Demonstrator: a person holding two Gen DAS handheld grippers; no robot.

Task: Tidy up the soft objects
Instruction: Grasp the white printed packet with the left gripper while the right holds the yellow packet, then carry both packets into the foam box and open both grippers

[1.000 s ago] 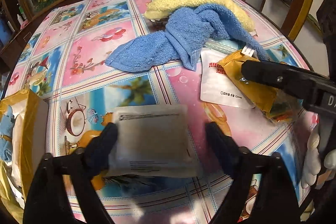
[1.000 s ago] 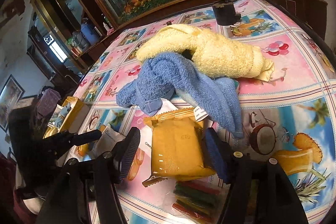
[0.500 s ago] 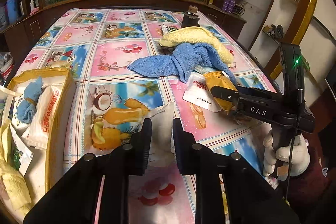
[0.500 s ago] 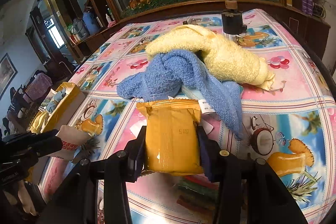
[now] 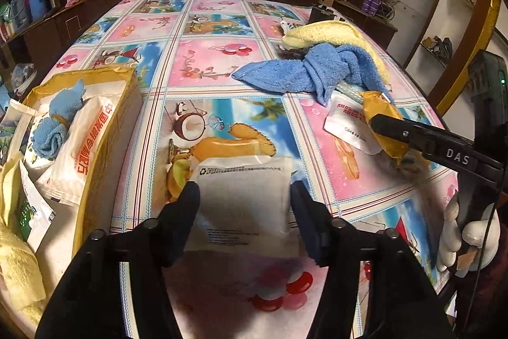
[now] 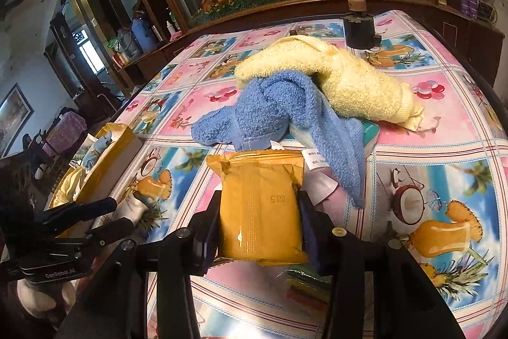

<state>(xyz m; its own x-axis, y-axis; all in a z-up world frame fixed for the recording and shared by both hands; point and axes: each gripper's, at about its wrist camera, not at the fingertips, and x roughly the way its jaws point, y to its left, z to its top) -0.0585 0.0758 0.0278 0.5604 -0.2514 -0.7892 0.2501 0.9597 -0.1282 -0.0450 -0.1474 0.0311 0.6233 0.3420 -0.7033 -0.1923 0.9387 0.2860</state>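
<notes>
In the left wrist view, one white packet [image 5: 243,196] is held between the fingers of the left gripper [image 5: 244,205], which is clenched on its two side edges, above the near edge of the table [image 5: 203,65]. The packet is judged light, soft and slick in its film wrapper, so the sides are the place to hold it. One open box [image 5: 104,129] is seen at the left edge, with one rolled blue cloth [image 5: 52,123] inside. One blue towel [image 5: 314,72] and one yellow towel [image 5: 327,32] are heaped near the far right corner.

In the right wrist view, one yellow packet [image 6: 260,205] is grasped by the right gripper [image 6: 258,221] at its sides, lifted just before the towels. It is judged pliant and light; a hard squeeze could crumple it.
</notes>
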